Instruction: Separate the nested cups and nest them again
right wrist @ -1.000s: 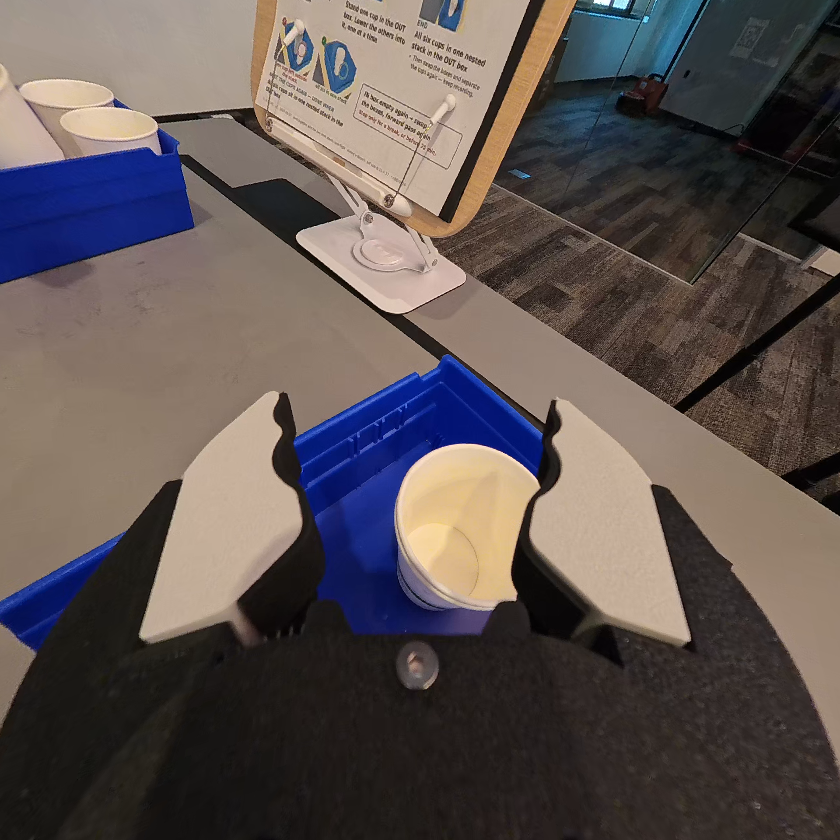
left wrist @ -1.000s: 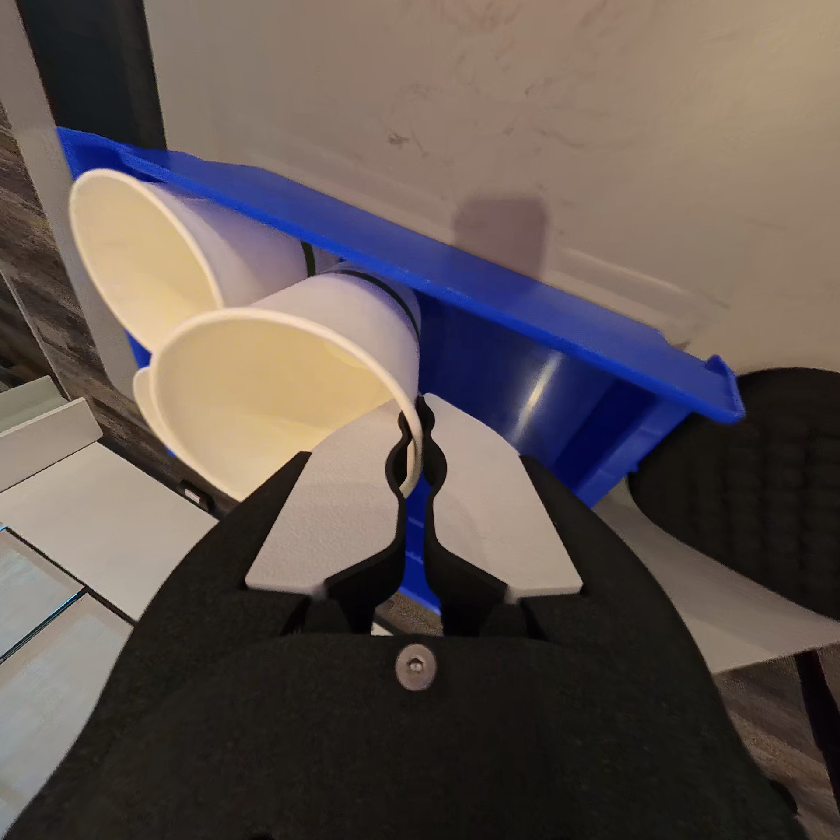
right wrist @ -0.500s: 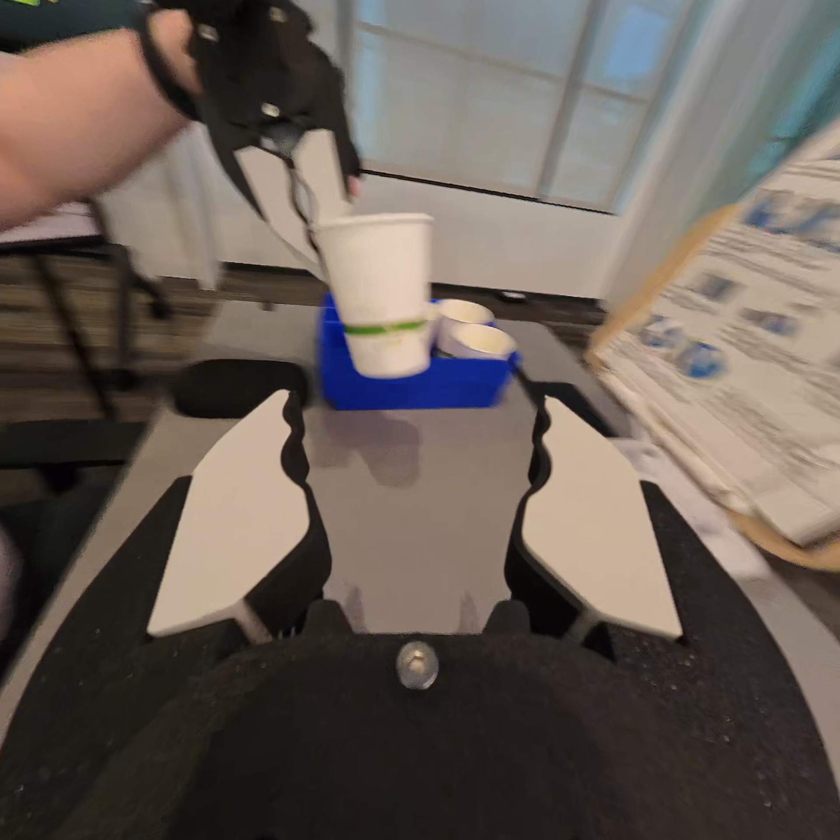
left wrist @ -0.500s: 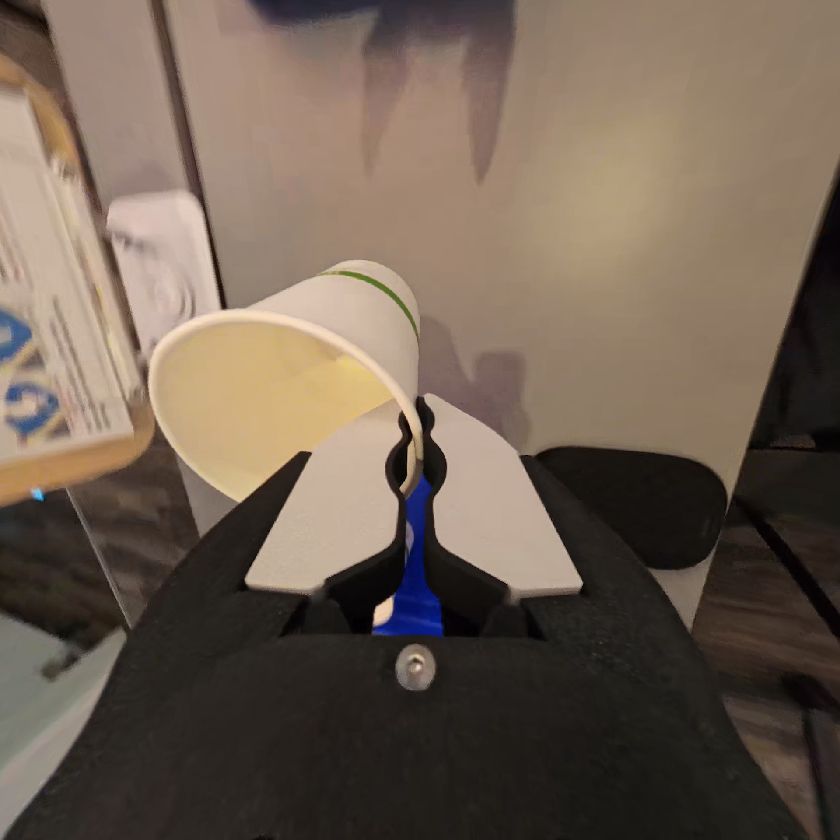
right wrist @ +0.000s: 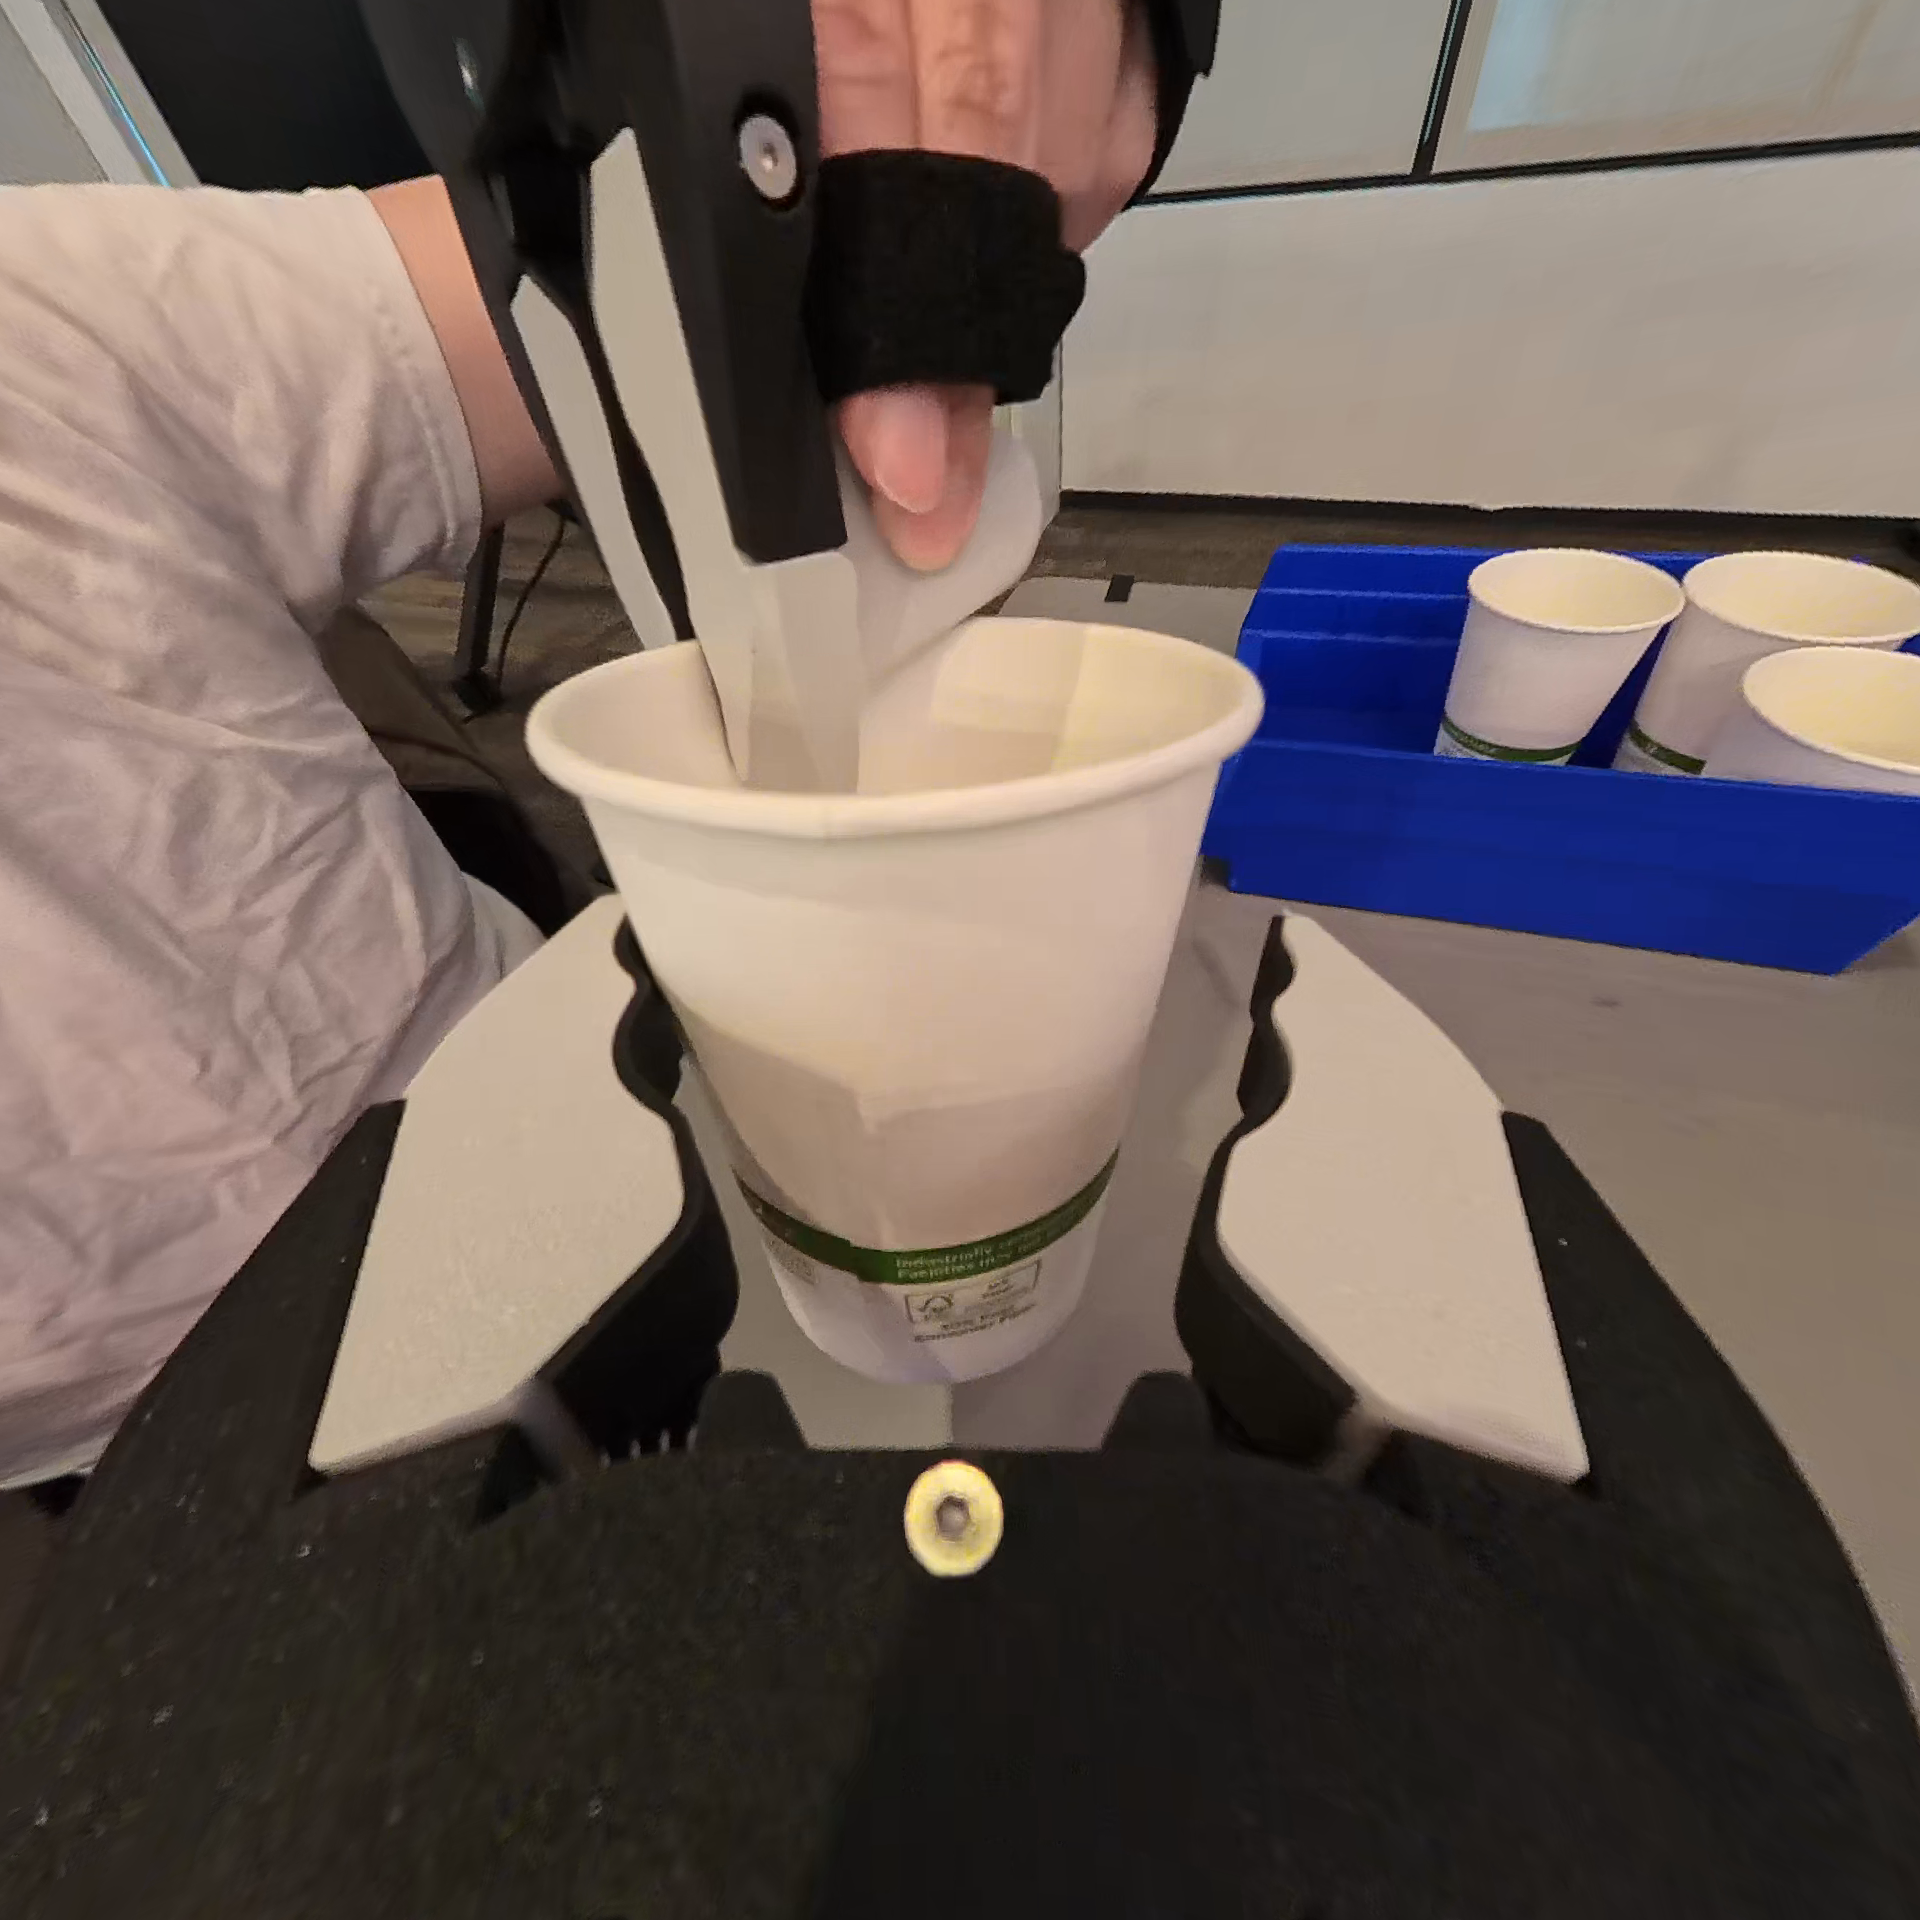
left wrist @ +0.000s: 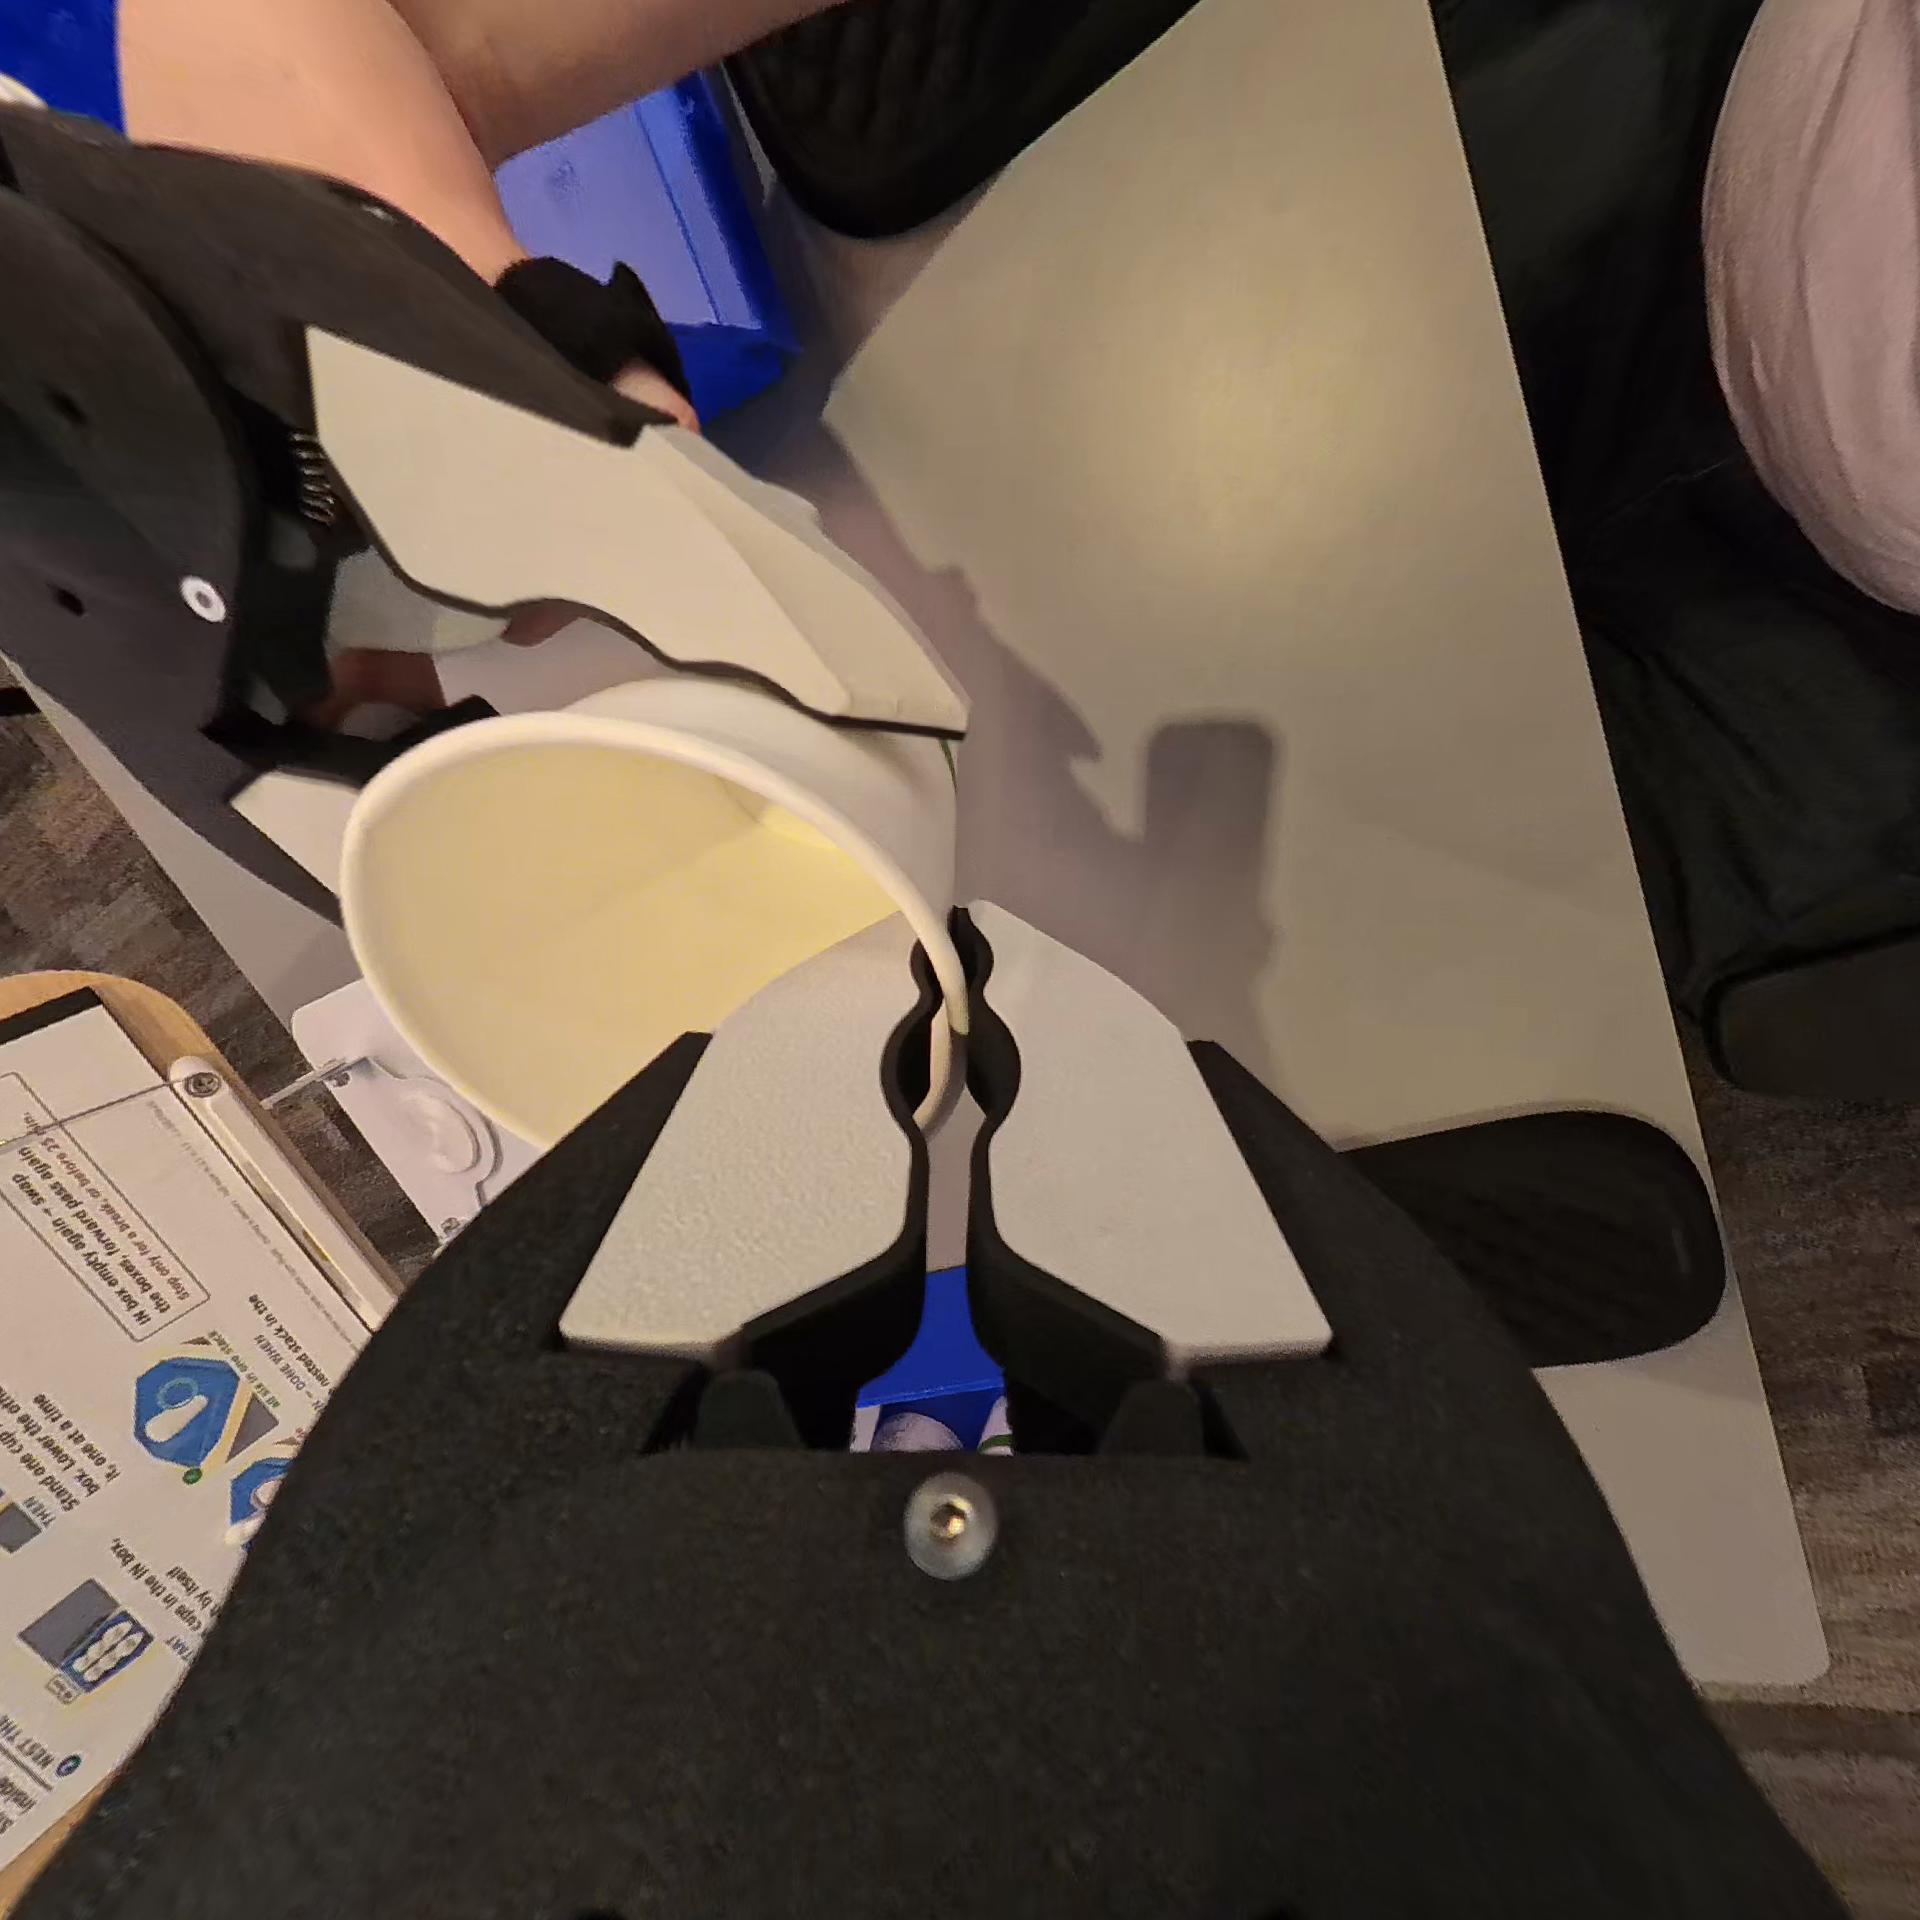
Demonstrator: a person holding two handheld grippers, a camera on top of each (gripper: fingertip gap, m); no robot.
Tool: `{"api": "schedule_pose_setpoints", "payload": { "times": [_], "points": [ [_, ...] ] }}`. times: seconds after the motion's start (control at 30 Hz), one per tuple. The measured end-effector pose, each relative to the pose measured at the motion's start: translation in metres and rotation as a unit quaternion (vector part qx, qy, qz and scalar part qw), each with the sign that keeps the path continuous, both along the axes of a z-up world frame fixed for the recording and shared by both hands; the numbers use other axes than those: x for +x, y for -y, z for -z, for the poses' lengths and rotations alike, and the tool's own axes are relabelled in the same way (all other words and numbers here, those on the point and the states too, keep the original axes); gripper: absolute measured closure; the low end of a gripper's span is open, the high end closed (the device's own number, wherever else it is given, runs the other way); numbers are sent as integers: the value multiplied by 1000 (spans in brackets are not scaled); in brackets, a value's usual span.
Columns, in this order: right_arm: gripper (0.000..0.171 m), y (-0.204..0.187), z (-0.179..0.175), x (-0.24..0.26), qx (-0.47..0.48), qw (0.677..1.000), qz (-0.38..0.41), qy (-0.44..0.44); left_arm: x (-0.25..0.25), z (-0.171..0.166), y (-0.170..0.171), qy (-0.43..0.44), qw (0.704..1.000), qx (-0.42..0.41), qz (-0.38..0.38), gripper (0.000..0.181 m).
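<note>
The desk [right wrist: 1621,1049] is grey and matt, with a white wall and windows behind it. On its far right side stands a blue bin [right wrist: 1558,831] that holds three upright paper cups [right wrist: 1548,665]. In the left wrist view a second blue bin [left wrist: 665,229] lies near the desk edge, and a sheet on a wooden stand [left wrist: 125,1299] is at the lower left, beyond the desk. A dark floor shows past the edges.

The cup [right wrist: 904,977] hangs in the air above the desk, well apart from the bins. The left hand-held gripper [left wrist: 951,966] is clenched on its rim, one finger inside and one outside. The right hand-held gripper [right wrist: 951,1039] is spread wide, its fingers [right wrist: 540,1174] on both sides of the cup body; the left one seems to touch the wall, the right one stands clear of it. A person in a light shirt [right wrist: 208,727] sits close at the left, so the free room lies between cup and far bin
</note>
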State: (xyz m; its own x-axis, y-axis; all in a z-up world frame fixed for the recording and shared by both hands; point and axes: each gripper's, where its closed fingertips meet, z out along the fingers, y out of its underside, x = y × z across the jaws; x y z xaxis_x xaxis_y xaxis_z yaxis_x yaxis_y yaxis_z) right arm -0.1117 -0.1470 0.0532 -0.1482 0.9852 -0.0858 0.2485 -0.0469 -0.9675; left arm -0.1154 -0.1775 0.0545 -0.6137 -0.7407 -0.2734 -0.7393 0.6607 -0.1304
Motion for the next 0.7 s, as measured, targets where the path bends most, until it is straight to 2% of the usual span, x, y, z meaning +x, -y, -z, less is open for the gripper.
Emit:
{"api": "schedule_pose_setpoints", "payload": {
  "times": [0.13, 0.57, 0.7],
  "points": [
    [80, 8, 5, -3, -4, 1000, -30, 10, -2, 5, 0, -8, 1000, -3, 0, 181],
    [83, 6, 13, -5, 2, 999, -28, 31, -8, 11, -1, -16, 1000, -6, -12, 179],
    [83, 4, 16, -5, -10, 999, -28, 33, 2, 3, -7, 30, 999, 0, -36, 146]
  ]
}}
